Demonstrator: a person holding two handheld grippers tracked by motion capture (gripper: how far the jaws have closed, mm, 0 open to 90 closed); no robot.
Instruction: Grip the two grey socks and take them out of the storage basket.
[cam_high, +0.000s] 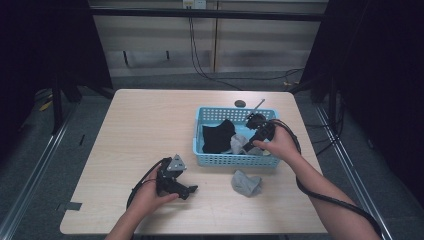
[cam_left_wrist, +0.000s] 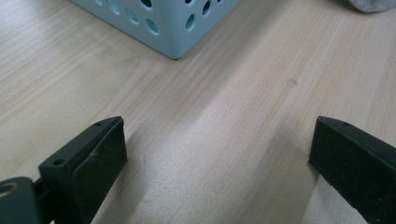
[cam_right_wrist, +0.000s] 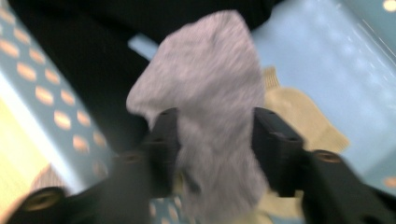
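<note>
Pale wooden table (cam_high: 150, 130), dark surroundings

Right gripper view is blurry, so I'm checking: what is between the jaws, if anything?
A grey knitted sock lies between them lengthwise; whether they grip it cannot be told.

One blue basket (cam_high: 235, 159), two grey socks (cam_high: 246, 183) (cam_right_wrist: 210, 107), one black garment (cam_high: 218, 136), one cream sock (cam_right_wrist: 303, 121).

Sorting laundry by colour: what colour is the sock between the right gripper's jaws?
Grey; the sock shows best in the right gripper view.
</note>
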